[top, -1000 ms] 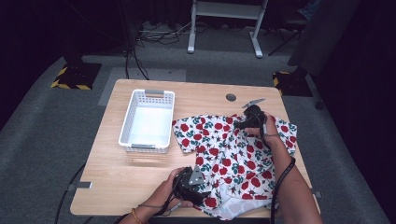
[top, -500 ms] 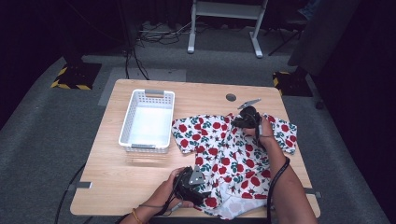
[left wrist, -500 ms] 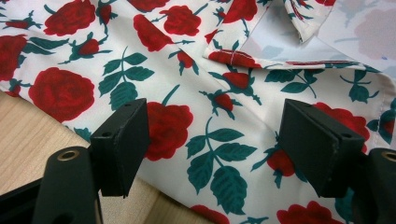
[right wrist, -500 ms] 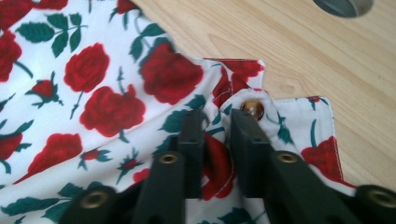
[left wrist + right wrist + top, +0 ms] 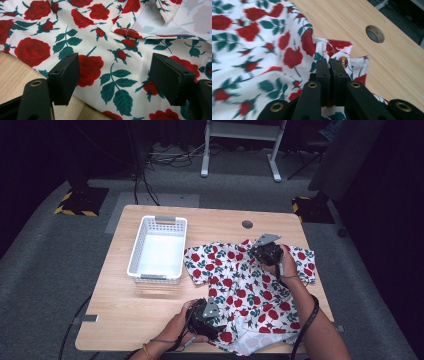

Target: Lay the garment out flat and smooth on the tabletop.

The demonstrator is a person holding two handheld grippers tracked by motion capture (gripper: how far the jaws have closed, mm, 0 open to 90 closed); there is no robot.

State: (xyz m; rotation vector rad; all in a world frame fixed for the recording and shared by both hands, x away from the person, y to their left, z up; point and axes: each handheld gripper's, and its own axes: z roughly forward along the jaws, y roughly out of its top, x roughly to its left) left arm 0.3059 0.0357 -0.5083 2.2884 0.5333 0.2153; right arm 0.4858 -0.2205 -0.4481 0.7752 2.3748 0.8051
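Note:
A white shirt [image 5: 250, 285] printed with red roses and green leaves lies spread on the right half of the wooden table [image 5: 115, 310]. My right gripper [image 5: 256, 252] sits at the shirt's far edge. In the right gripper view its jaws [image 5: 329, 63] are shut on a fold of the shirt [image 5: 262, 37] beside a brown button [image 5: 343, 61]. My left gripper [image 5: 216, 320] rests at the shirt's near left edge. It [image 5: 115, 72] stands open, one jaw on each side of a patch of flat cloth [image 5: 105, 50], with nothing pinched.
An empty white plastic basket [image 5: 134, 262] stands on the left half of the table. A round cable hole [image 5: 247, 224] is cut in the tabletop just beyond the shirt. Bare wood lies in front of the basket. Cables and stand legs are on the floor behind.
My right gripper has shifted a little to the left along the shirt's far edge, still shut on the cloth. The left gripper has stayed where it was.

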